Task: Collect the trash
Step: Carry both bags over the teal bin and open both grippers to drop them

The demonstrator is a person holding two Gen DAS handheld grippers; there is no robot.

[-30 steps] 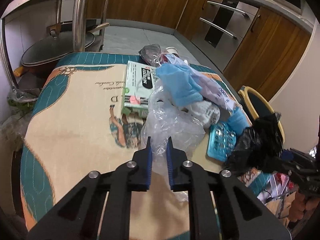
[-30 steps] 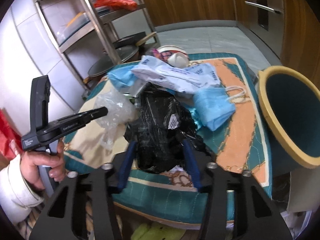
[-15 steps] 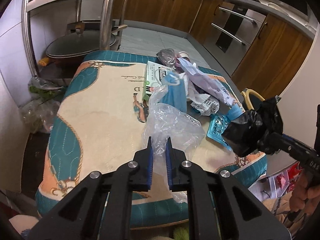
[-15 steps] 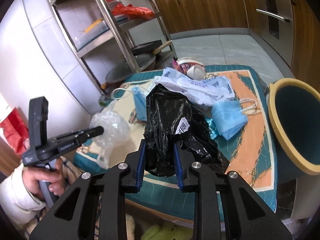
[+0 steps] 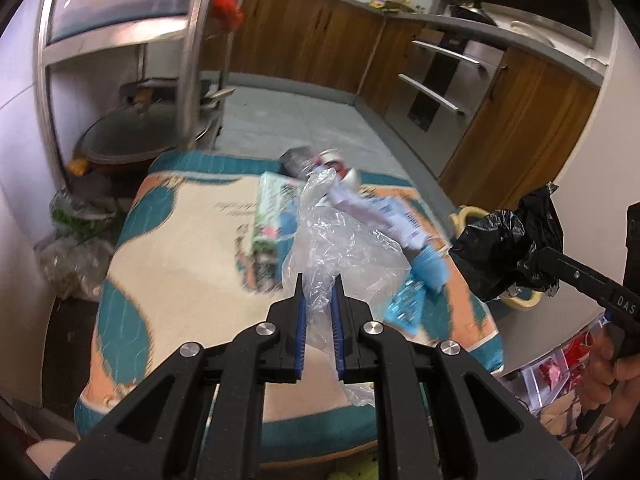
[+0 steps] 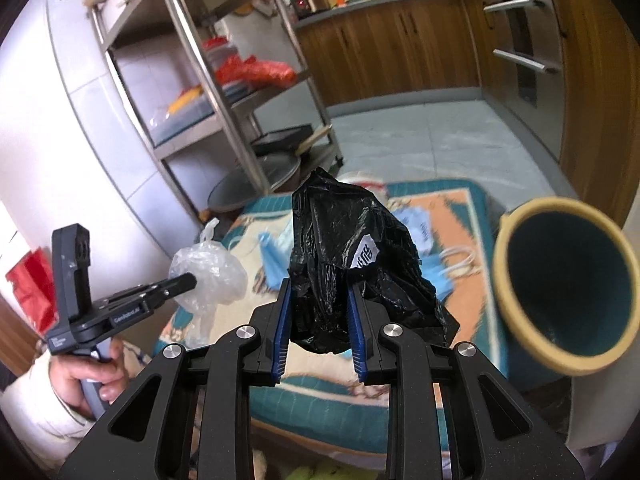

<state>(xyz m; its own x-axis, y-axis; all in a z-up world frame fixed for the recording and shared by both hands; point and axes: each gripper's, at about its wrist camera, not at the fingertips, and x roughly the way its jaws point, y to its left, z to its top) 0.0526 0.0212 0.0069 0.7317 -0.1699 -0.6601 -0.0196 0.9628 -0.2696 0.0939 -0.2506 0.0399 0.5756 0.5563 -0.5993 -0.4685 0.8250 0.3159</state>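
Observation:
My left gripper [image 5: 319,286] is shut on a crumpled clear plastic bag [image 5: 344,248] and holds it up above the cloth-covered table [image 5: 176,264]; the bag also shows in the right wrist view [image 6: 208,270]. My right gripper [image 6: 318,290] is shut on a crumpled black plastic bag [image 6: 352,256], held in the air over the table's front edge; it shows in the left wrist view [image 5: 508,248] at the right. More trash lies on the table: a green and white box [image 5: 272,212], a white printed wrapper [image 5: 384,212], blue face masks [image 5: 428,268] and a blue blister pack [image 5: 404,304].
A round bin with a yellow rim [image 6: 560,292] stands right of the table. A steel shelf rack [image 6: 224,92] with pans stands behind the table at the left. Wooden kitchen cabinets [image 5: 320,52] line the back. Bags of greens [image 5: 68,236] lie on the floor at the left.
Both grippers have risen and drawn back from the table with their bags. The right gripper closed on the black bag a second ago and lifted it off the table.

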